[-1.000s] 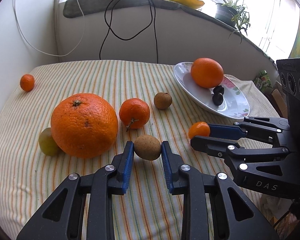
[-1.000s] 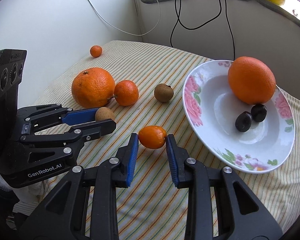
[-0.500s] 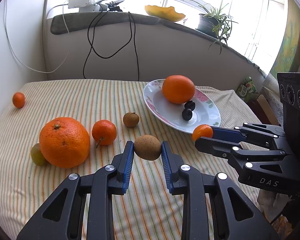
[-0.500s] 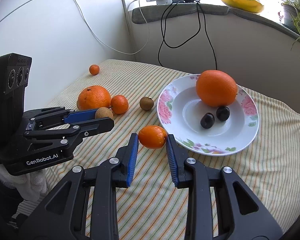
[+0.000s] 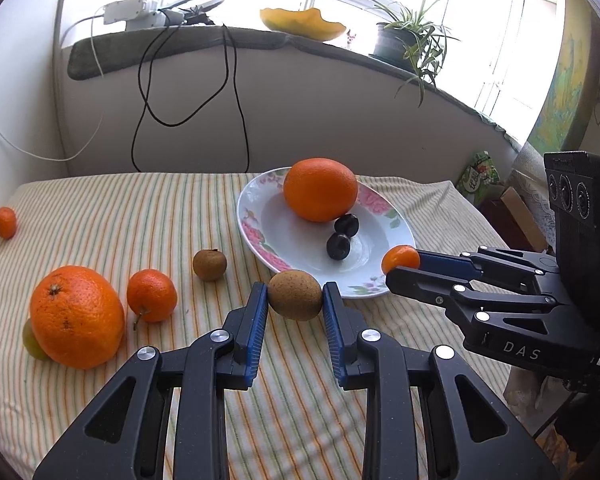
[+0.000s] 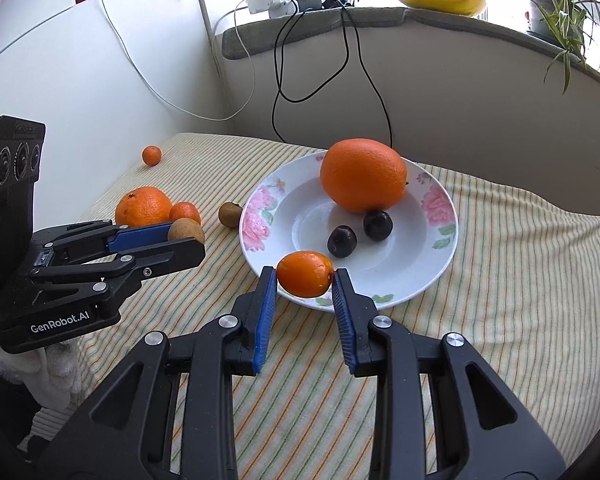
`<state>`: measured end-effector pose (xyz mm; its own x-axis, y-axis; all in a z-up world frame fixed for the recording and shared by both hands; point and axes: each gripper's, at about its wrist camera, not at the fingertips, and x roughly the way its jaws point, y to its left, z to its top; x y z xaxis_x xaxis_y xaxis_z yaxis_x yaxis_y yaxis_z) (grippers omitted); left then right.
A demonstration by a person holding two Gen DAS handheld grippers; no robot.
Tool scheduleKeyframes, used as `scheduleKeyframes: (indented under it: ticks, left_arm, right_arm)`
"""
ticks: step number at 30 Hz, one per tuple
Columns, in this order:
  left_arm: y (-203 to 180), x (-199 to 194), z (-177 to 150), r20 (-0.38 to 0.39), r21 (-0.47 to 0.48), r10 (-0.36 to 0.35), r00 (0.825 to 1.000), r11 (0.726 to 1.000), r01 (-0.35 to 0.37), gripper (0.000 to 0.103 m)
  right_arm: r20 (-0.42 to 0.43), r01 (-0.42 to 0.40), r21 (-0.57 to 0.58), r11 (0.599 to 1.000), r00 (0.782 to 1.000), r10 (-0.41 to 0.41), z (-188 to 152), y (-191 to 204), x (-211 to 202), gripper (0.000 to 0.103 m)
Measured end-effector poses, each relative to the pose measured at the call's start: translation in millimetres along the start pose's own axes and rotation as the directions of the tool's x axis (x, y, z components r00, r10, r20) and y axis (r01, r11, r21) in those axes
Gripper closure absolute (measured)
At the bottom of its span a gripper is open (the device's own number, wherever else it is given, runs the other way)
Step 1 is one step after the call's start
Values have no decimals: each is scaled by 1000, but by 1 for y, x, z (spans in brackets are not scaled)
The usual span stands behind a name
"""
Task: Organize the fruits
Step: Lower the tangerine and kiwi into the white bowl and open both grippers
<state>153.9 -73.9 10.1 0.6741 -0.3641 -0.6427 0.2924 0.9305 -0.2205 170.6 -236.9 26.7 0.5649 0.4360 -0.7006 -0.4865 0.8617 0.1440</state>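
left gripper (image 5: 295, 298) clamped on brown fruit (image 5: 295, 295), held by plate (image 5: 256, 236) near rim | right gripper (image 6: 305, 276) clamped on small orange fruit (image 6: 305, 273) over plate front rim | big orange (image 6: 362, 175) + two dark plums (image 6: 341, 241) on plate

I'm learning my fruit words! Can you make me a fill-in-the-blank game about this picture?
1. The left gripper is shut on a ____ fruit.
2. The right gripper is shut on a small ____ fruit.
3. On the plate, beside the big orange, lie ____ dark plums.

Missing words: brown; orange; two
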Motion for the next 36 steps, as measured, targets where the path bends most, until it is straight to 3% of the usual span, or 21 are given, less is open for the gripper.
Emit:
scheduleKeyframes:
  ticks: [18,36]
  left_arm:
    - [-33,37,14,-37,36,-45,998,998,46,77]
    - [-39,52,16,-61,50,-50,997,997,53,76]
  right_arm:
    - [-6,16,49,999,1000,-16,8,-39,17,73]
    - [-6,19,65,998,1000,-18,10,-49,24,73]
